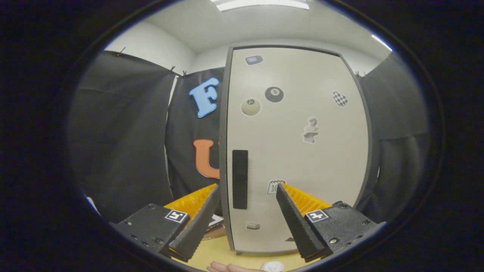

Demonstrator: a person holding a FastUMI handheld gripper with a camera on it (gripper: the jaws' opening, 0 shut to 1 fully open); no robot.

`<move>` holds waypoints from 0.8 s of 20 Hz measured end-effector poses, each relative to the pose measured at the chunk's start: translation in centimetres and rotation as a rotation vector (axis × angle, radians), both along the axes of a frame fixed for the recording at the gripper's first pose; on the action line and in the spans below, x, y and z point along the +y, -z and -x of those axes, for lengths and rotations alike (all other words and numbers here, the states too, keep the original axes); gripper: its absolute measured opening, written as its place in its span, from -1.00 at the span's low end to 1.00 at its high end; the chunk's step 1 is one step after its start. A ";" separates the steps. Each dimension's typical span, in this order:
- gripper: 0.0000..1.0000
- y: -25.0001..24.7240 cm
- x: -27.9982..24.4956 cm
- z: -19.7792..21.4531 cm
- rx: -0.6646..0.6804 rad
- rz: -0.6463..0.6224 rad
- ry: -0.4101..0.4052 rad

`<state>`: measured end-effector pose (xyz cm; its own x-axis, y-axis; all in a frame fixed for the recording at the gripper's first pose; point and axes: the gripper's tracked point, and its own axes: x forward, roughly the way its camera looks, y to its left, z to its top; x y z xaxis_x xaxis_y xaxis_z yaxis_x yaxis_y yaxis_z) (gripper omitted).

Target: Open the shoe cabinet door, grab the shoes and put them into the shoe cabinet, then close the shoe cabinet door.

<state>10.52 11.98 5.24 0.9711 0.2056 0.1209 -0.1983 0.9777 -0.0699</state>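
Note:
The shoe cabinet (298, 158) stands upright just beyond my fingers, its pale door shut and dotted with stickers. A black vertical handle (239, 179) sits near the door's left edge, between my two fingers and a little beyond their tips. My gripper (247, 187) is open, with nothing between its fingers. The left finger (200, 219) lies left of the door's edge, the right finger (293, 217) in front of the door's lower part.
The cabinet rests on a light wooden tabletop (215, 251). A person's hand (227, 267) and a small white round object (273, 266) lie at the table's near edge. Black booth cloth hangs left, behind and right of the cabinet.

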 end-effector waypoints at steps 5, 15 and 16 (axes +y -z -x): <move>0.96 -0.7 1.5 -3.8 0.015 -0.006 0.054; -0.19 0.7 1.7 -7.6 0.136 -0.019 0.023; -0.24 0.9 1.9 -7.9 0.144 -0.019 0.036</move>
